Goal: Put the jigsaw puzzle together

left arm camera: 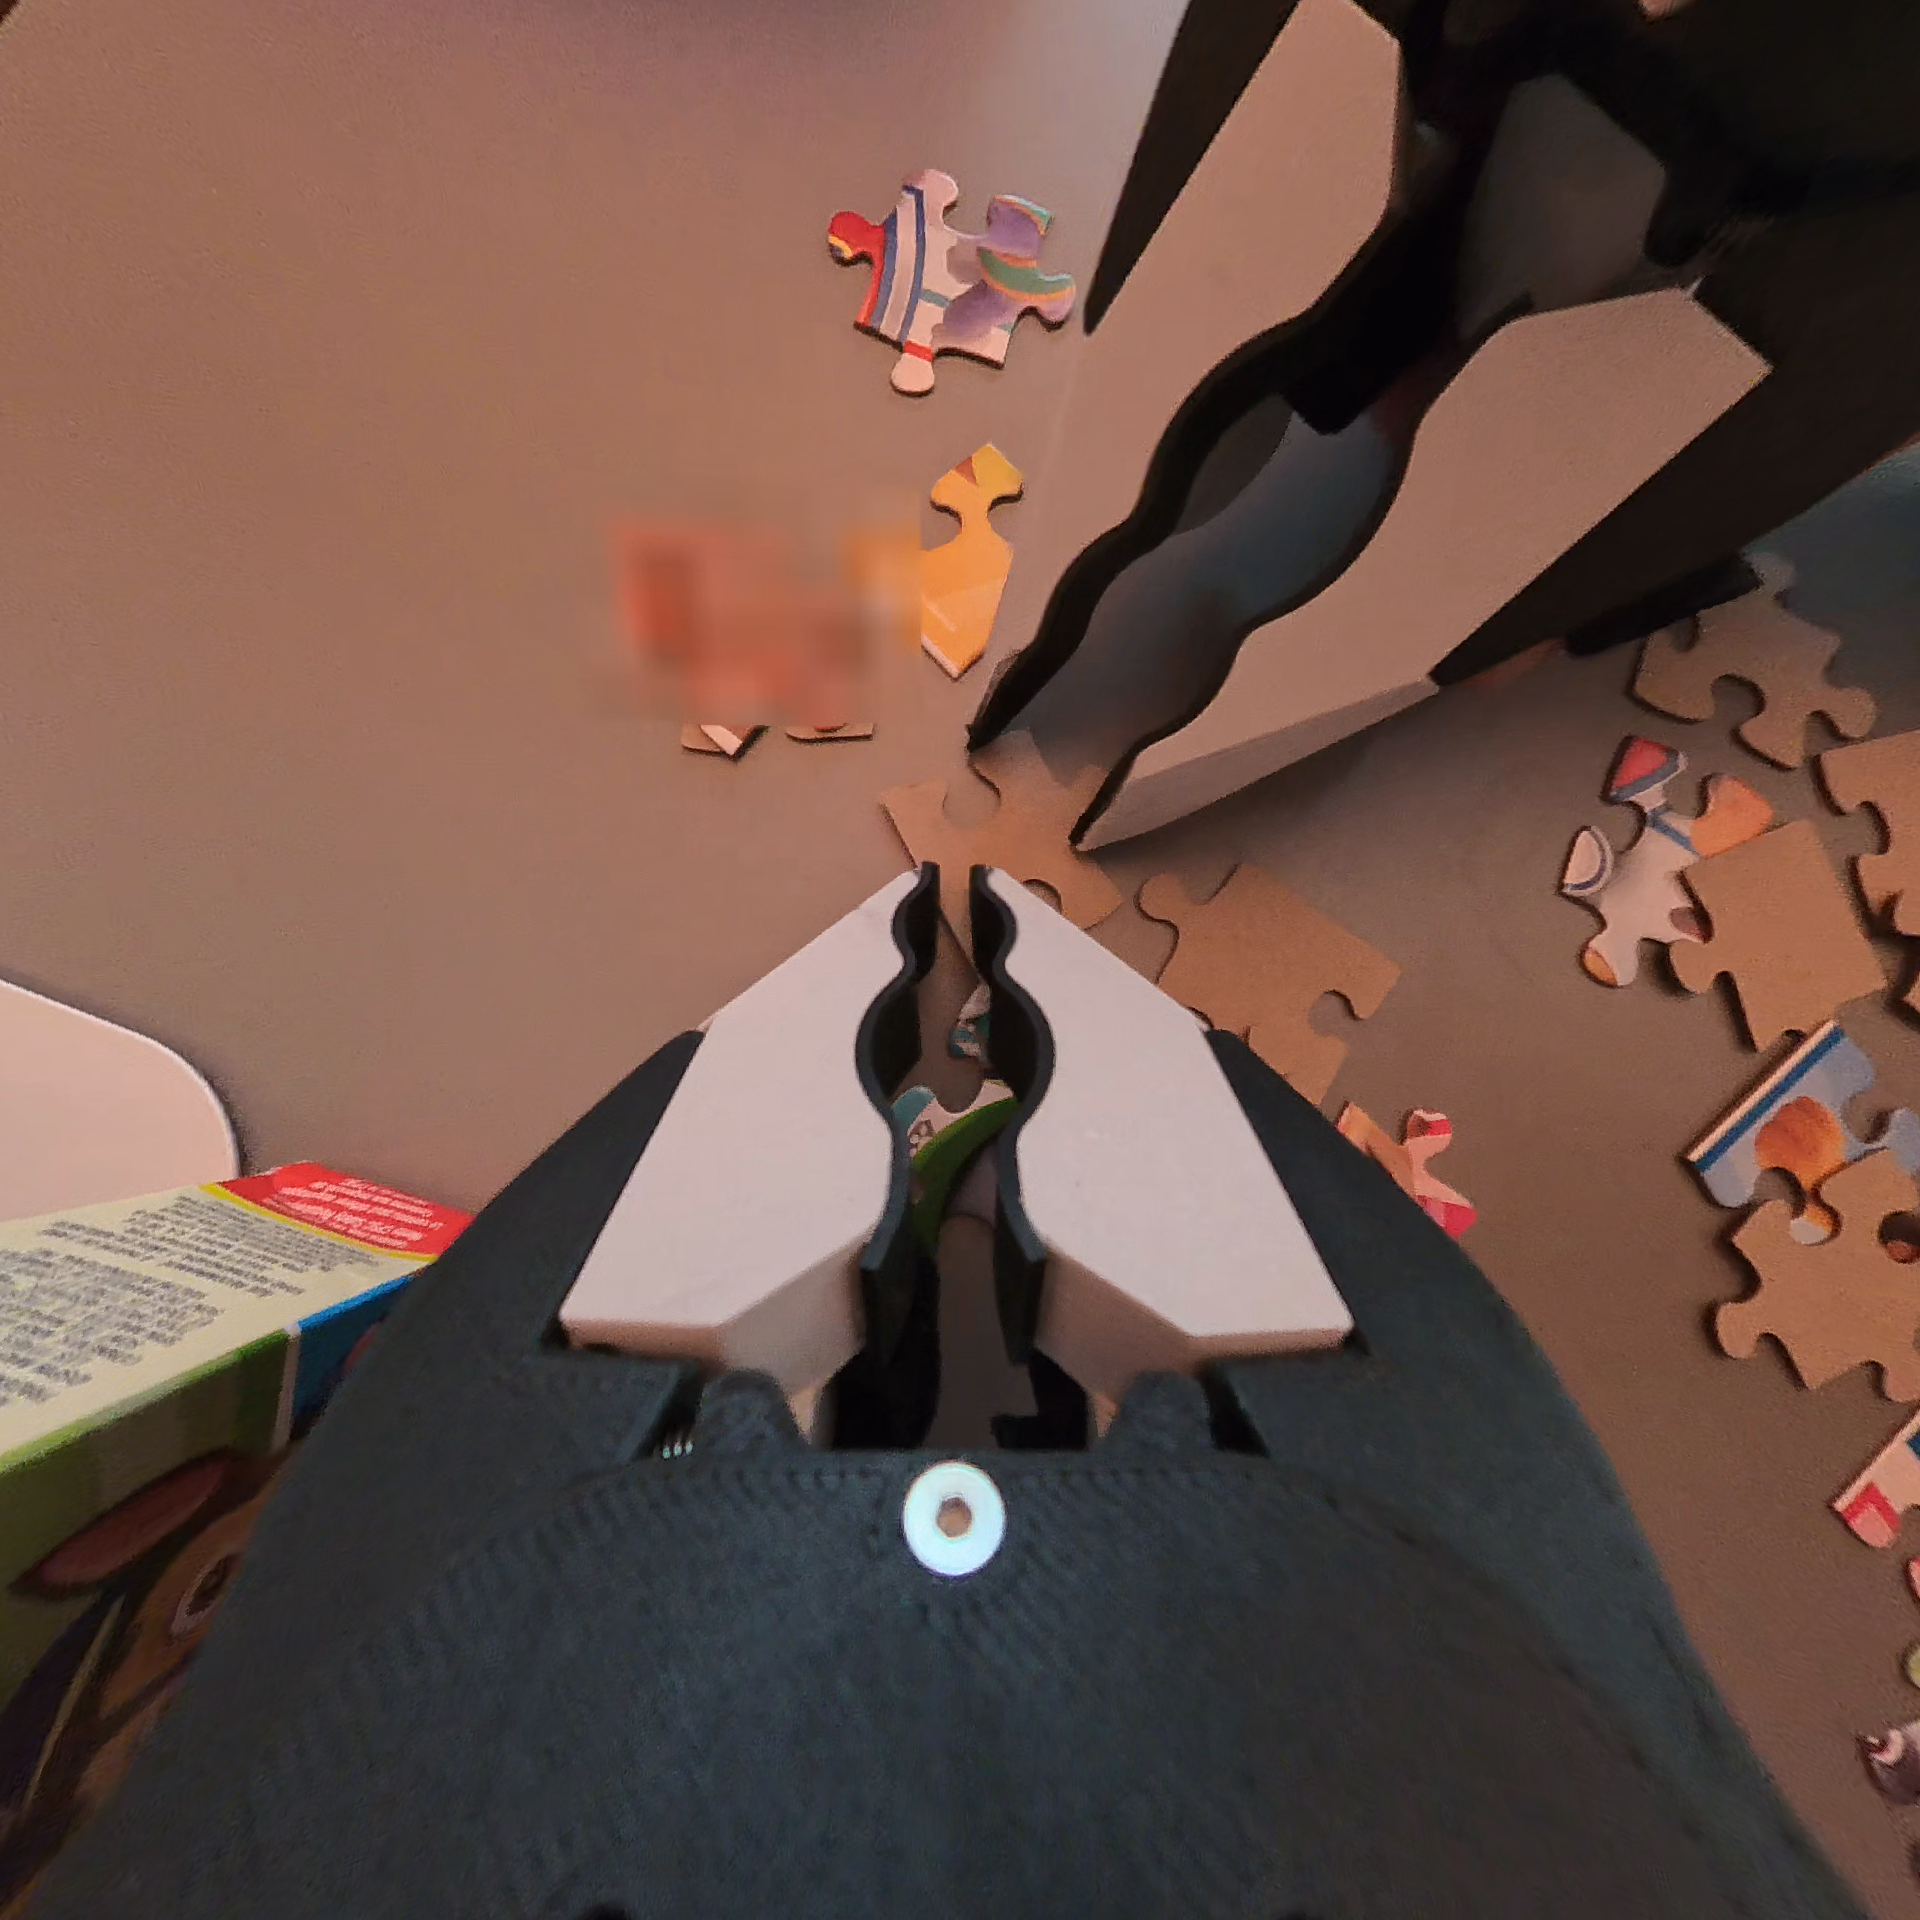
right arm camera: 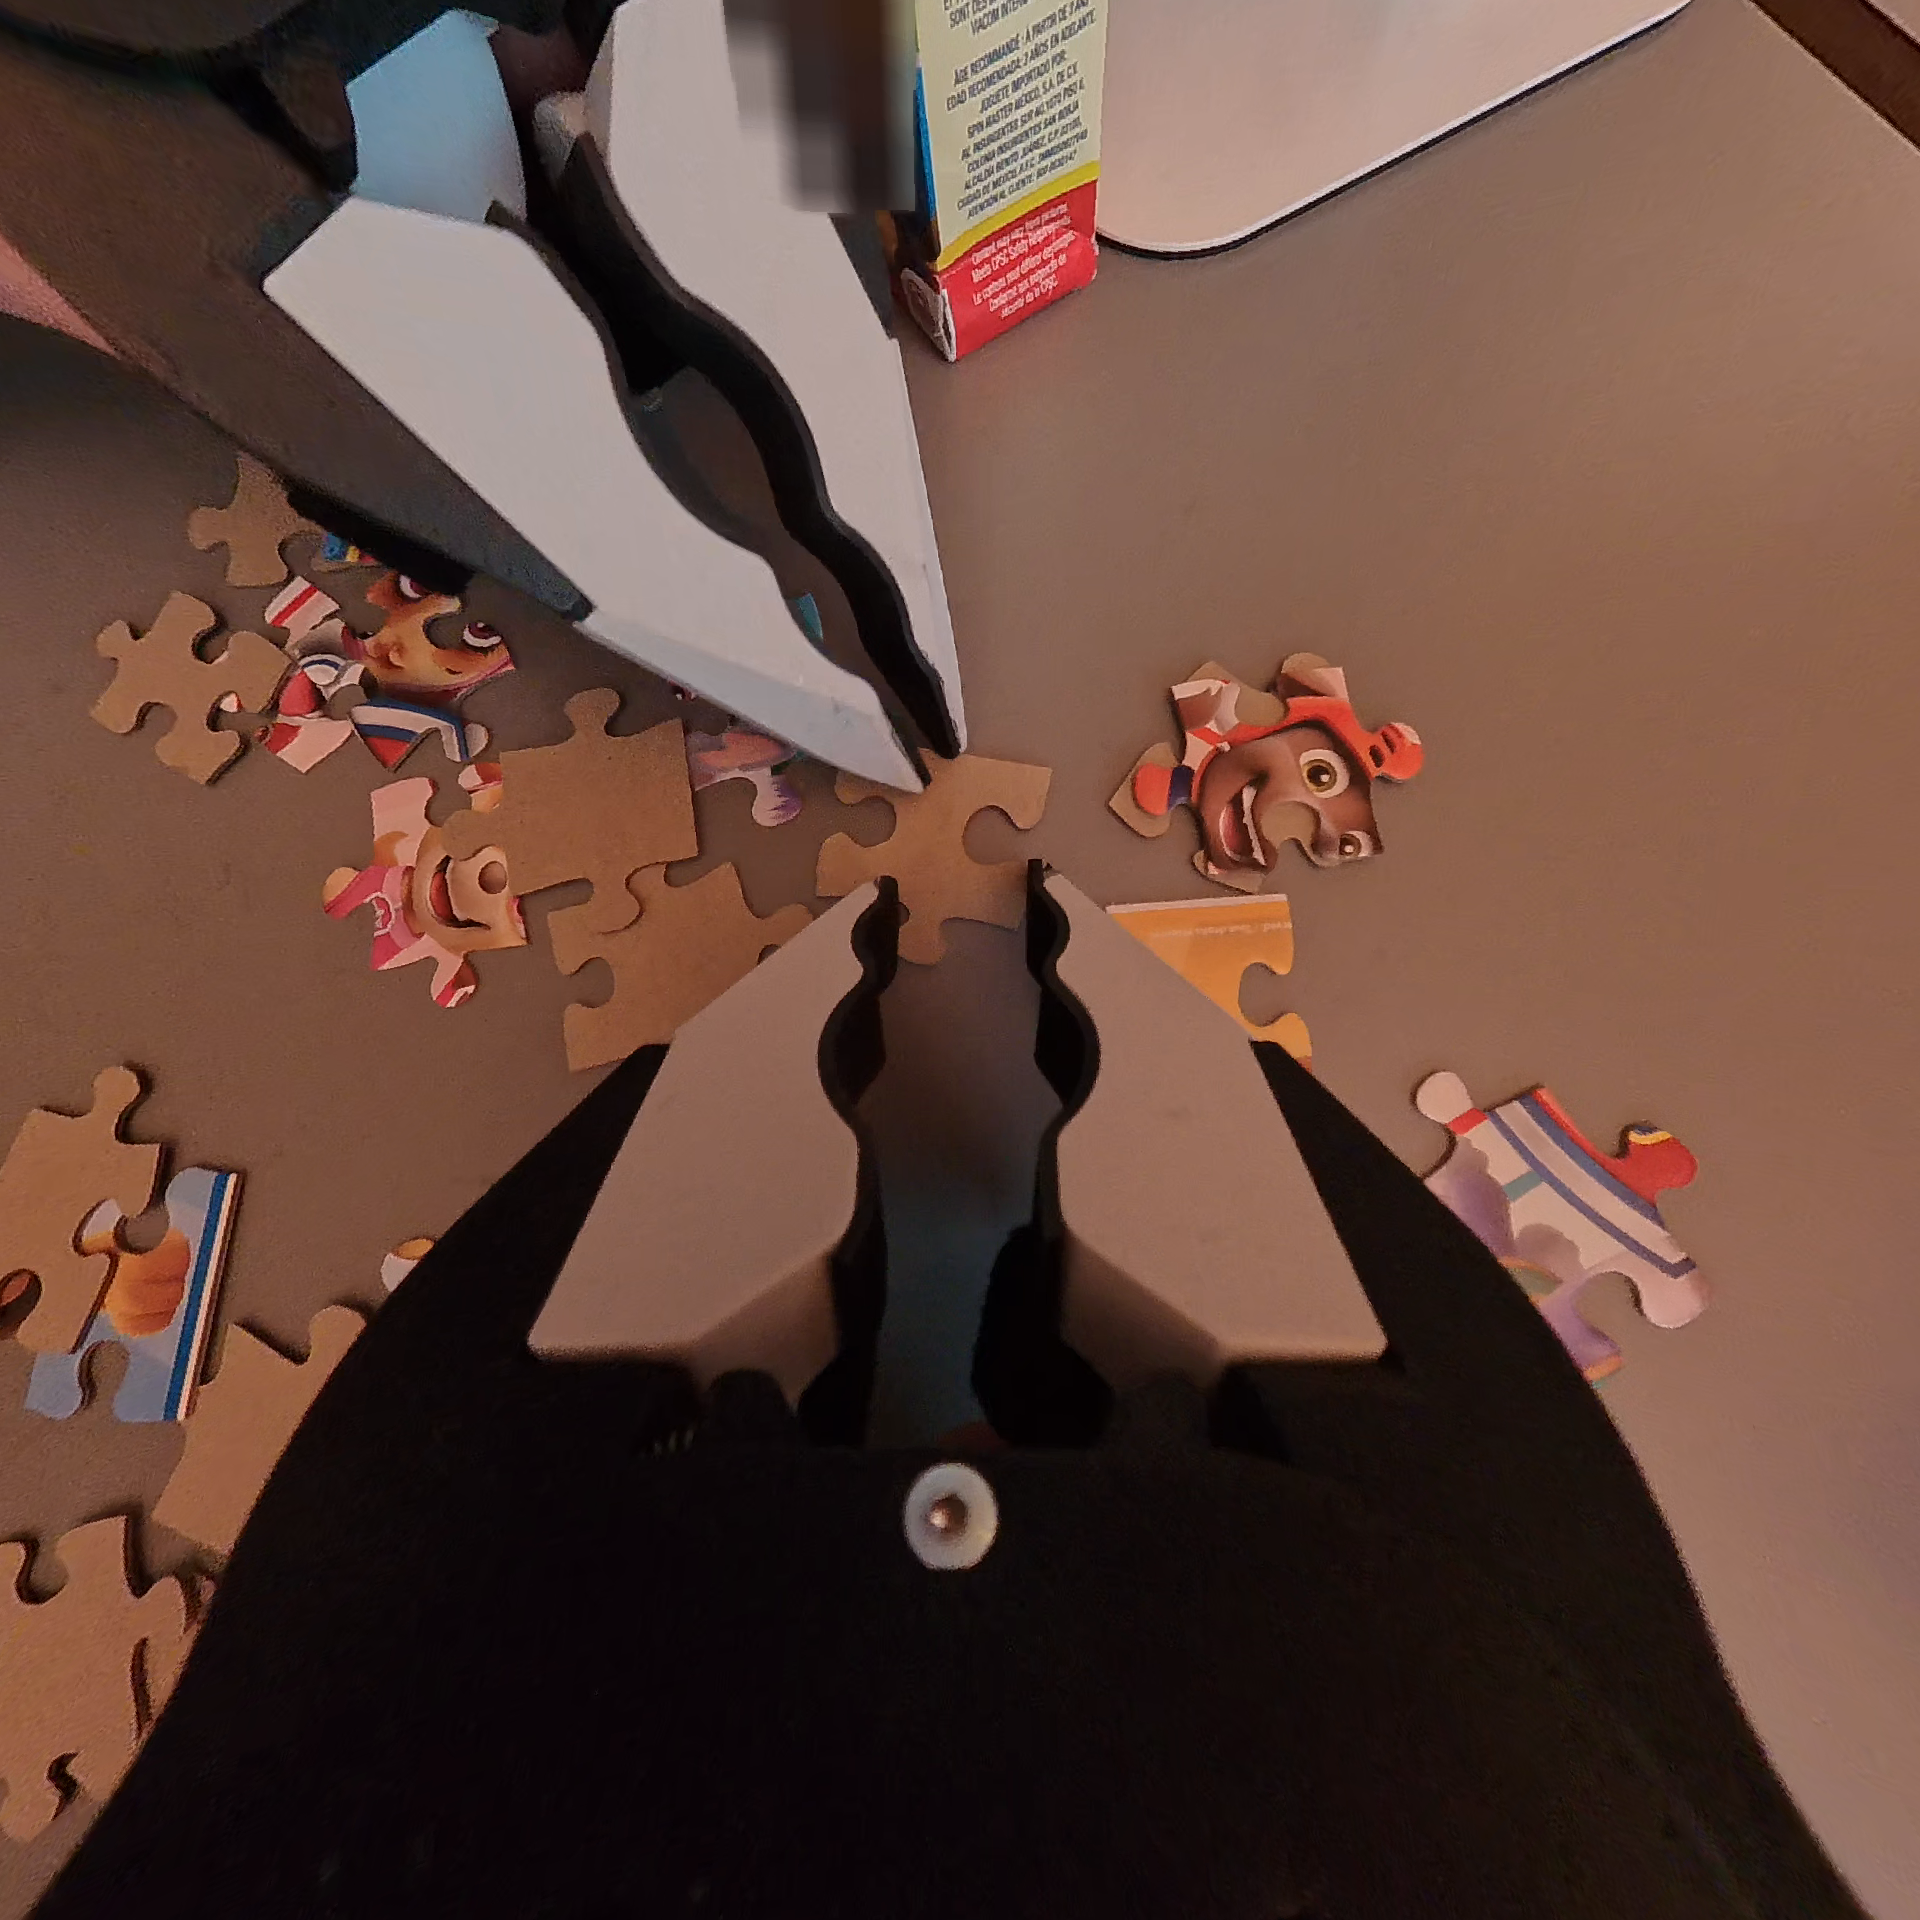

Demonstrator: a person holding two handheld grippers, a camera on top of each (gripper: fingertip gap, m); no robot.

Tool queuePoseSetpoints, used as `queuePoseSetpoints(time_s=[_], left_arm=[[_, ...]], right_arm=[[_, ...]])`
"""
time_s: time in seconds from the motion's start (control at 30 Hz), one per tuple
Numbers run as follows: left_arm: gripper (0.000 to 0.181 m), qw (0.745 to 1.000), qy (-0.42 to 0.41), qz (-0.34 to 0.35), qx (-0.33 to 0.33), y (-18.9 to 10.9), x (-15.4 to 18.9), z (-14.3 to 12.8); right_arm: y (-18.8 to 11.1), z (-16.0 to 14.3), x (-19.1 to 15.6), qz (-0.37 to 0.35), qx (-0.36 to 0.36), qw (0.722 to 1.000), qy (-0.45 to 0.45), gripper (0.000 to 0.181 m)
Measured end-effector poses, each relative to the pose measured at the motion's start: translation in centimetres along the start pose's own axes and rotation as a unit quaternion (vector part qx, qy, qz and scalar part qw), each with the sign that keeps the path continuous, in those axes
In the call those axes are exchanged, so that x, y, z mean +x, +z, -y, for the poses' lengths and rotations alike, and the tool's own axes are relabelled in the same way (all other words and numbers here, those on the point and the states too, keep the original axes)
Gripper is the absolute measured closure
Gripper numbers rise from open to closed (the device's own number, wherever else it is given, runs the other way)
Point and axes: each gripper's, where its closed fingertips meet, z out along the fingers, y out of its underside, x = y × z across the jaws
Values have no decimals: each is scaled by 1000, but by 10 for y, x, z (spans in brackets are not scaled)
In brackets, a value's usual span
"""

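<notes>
A brown face-down puzzle piece point(right arm camera: 940, 831) lies on the grey table; it also shows in the left wrist view point(left arm camera: 1013, 805). My right gripper point(right arm camera: 961, 878) is open, with its two fingertips on either side of the piece's near edge. In the left wrist view it point(left arm camera: 1029, 790) comes in from the upper right. My left gripper point(left arm camera: 954, 878) is shut, and its tips rest on the far corner of the same piece. In the right wrist view it point(right arm camera: 935, 756) comes in from the upper left. Neither gripper lifts the piece.
Face-up pieces lie near: a dog-face piece point(right arm camera: 1288, 774), an orange piece point(right arm camera: 1216, 951) and a striped piece point(right arm camera: 1569, 1205). Several pieces, many face-down, are heaped on one side point(right arm camera: 603, 810) point(left arm camera: 1766, 935). The puzzle box point(right arm camera: 1008, 177) point(left arm camera: 156, 1351) and a white board point(right arm camera: 1351, 104) stand behind the left gripper. Less than 4 cm separates the two grippers' tips.
</notes>
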Motion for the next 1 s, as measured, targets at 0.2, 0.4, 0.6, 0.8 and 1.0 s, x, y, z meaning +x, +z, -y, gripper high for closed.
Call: queuePoseSetpoints(time_s=[0.2,0.4,0.6,0.8,1.0], left_arm=[[178,995,-46,-59,62,-11,13,20],[181,987,-29,-139,71,-11,53,31],[169,995,1,-72,64,-18,31,29],[147,996,-22,-76,-28,4,28,3],[174,996,-32,-80,18,3,28,13]], right_arm=[[-5,-2,-6,27,9,1000,-1,160],[-7,-6,-3,7,-5,1000,-23,160],[-16,-16,-6,10,-25,999,-40,160],[-14,-14,-12,18,-18,998,-56,160],[-19,-16,-13,25,-13,998,-55,161]])
